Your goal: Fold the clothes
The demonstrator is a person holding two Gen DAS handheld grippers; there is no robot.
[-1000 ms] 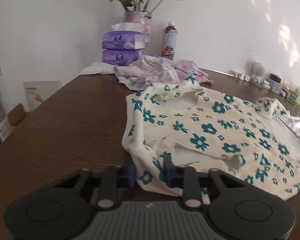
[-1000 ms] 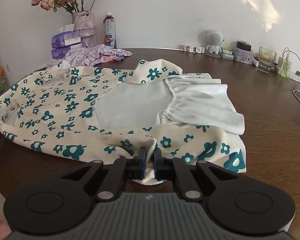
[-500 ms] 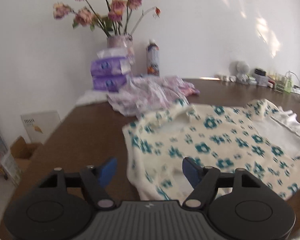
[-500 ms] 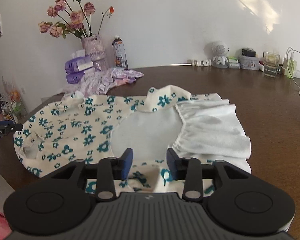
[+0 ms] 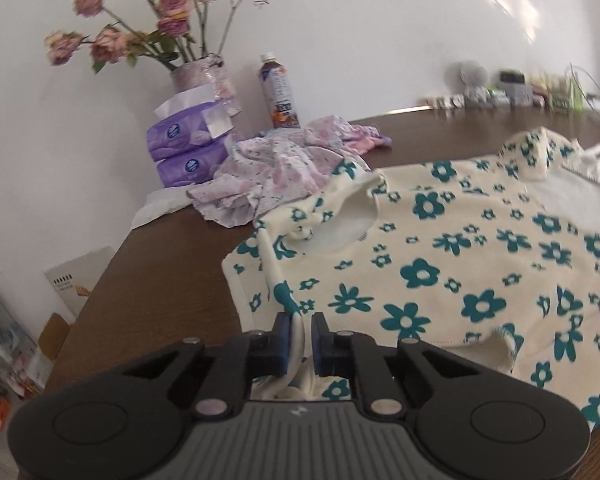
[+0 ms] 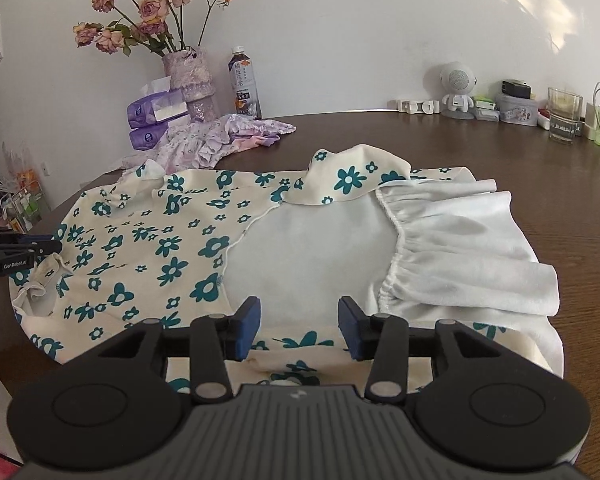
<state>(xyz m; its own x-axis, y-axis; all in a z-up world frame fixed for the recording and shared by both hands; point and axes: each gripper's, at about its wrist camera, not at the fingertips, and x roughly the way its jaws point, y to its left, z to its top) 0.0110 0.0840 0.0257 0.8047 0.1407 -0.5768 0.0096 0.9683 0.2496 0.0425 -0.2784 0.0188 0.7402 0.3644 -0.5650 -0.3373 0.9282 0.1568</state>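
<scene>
Dark wood tabletop (image 6: 480, 152) carries floral dress (image 6: 172, 240), crumpled lilac garment (image 6: 204, 140), tissue packs (image 6: 152, 118), vase (image 6: 190, 80), bottle (image 6: 244, 82), glass (image 6: 564, 114).

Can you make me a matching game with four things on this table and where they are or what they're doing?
Things:
1. left gripper
2. right gripper
3. drink bottle
4. purple clothes pile

States or places:
A. open above the dress, holding nothing
B. standing upright near the wall, beside the flower vase
C. shut on the edge of the flowered dress
D. crumpled on the table behind the dress

Pairs: 1-C, 2-A, 3-B, 4-D
</scene>
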